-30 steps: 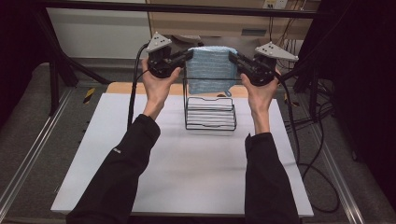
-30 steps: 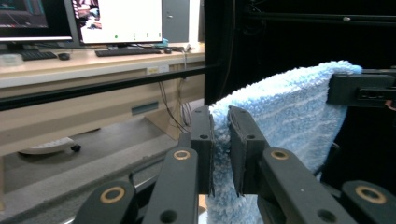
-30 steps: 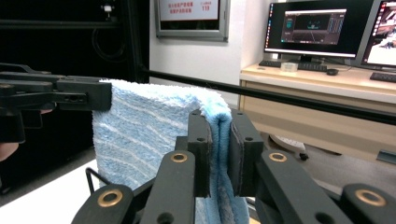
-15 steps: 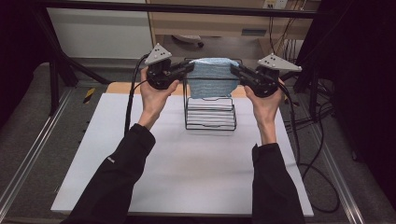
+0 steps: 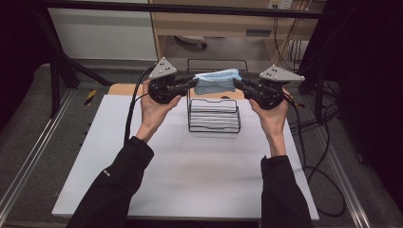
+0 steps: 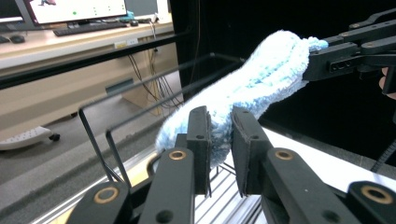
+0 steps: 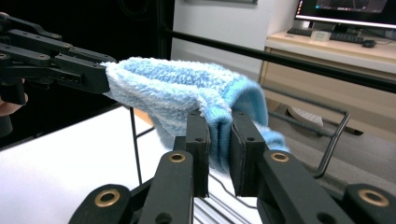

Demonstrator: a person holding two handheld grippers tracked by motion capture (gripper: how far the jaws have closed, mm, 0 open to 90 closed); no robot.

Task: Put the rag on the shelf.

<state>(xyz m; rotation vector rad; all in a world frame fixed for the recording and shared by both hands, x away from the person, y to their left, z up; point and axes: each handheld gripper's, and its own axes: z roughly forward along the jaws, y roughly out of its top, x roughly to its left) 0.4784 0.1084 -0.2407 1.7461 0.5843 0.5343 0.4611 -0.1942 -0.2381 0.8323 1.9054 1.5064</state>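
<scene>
A person's left hand [image 5: 154, 107] holds the left gripper [image 5: 187, 84] above the far part of a white tabletop [image 5: 180, 171], its black fingers [image 6: 200, 140] clamped on one end of a folded light-blue fluffy cloth [image 5: 216, 80]. In the left gripper view those fingers have just eased slightly wider, yet the cloth's edge sits pinched between them, bulging out above and beside the pads. The cloth stretches level between the two tools, clear of the tabletop and just above the open top of a black wire rack [image 5: 214, 116]. The rack stands near the far edge of the tabletop, between the two hands, with a stack of pale flat items inside it; what they are cannot be told from the high view. At the cloth's other end the right gripper [image 5: 242, 85], held in the person's right hand [image 5: 273, 114], has its fingers [image 7: 245, 144] closed tight on a blue hem, which the right gripper view shows squeezed into a narrow fold between the pads. A grey three-cornered plate tops each tool, and black cables trail off past the dark sleeves [image 5: 114, 185] toward the table's edges. Beyond the tabletop lie a wooden desk front, a floor with loose cabling at the right, and a metal frame rail [image 5: 190, 8] running across the top of the scene.
</scene>
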